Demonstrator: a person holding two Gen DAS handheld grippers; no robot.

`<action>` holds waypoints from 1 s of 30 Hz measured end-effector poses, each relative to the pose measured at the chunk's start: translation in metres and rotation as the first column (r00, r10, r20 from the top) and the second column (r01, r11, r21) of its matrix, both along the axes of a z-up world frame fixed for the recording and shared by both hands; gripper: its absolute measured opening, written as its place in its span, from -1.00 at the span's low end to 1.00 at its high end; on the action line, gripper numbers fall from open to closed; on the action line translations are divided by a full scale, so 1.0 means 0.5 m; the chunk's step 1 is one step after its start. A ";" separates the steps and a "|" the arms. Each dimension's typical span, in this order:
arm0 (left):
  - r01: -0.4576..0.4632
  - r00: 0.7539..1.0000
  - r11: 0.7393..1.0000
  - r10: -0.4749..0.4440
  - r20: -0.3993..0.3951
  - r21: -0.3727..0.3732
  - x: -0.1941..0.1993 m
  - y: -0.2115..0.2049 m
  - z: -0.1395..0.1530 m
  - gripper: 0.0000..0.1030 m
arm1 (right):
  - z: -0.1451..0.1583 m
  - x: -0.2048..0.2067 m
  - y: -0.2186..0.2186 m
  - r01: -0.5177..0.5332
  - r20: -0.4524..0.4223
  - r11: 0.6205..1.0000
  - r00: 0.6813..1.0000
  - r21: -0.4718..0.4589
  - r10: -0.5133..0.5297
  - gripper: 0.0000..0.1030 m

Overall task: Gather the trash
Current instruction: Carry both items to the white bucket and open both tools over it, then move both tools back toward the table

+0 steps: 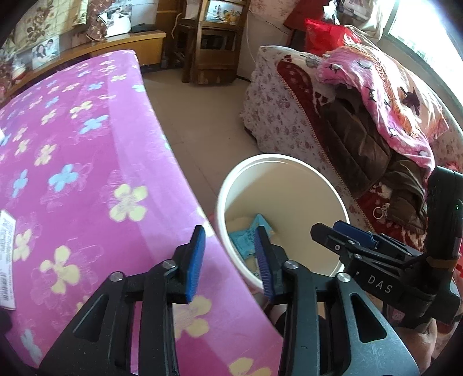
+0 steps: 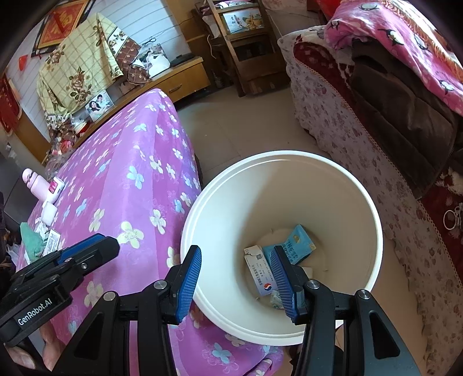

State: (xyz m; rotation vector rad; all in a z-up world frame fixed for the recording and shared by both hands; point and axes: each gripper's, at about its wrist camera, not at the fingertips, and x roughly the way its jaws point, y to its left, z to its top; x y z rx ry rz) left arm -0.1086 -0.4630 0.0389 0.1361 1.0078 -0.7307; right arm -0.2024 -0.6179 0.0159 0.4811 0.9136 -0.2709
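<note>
With both jaws open and empty over the bin [image 2: 373, 231], more trash [image 2: 52, 241] at nine o'clock on the desk [image 2: 130, 150], nearer the left gripper [image 1: 230, 260] than the right gripper [image 2: 235, 282].

Beige tiled floor [image 2: 246, 127]. Table under pink flowered cloth [image 2: 130, 162] at left. Sofa [image 2: 332, 127] with floral cover at right. Low wooden cabinet [image 2: 179, 78] along white wall [image 2: 162, 20]. Dark wooden shelf stand [image 1: 214, 43] behind. Bright window [image 1: 428, 31], upper right.

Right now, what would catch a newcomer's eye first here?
The white bucket on the floor beside the table, with blue and white packets at its bottom. Next, the bright pink flowered tablecloth to its left. Both grippers hang open and empty at the bucket's rim.
</note>
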 end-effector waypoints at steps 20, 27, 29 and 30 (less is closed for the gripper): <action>-0.144 0.985 0.990 0.142 0.093 0.011 -0.014 0.197 0.054 0.07 | 0.055 0.023 0.140 -0.095 0.050 0.992 0.994 -0.081 0.100 0.11; -0.196 0.973 0.981 0.193 0.129 0.007 -0.028 0.300 0.077 0.07 | 0.080 0.037 0.210 -0.134 0.073 0.986 0.987 -0.098 0.142 0.22; -0.211 0.969 0.977 0.208 0.132 0.006 -0.030 0.332 0.082 0.07 | 0.087 0.043 0.234 -0.150 0.079 0.984 0.984 -0.100 0.158 0.24; -0.220 0.967 0.975 0.218 0.131 0.004 -0.030 0.352 0.085 0.08 | 0.089 0.048 0.246 -0.160 0.081 0.982 0.982 -0.098 0.168 0.24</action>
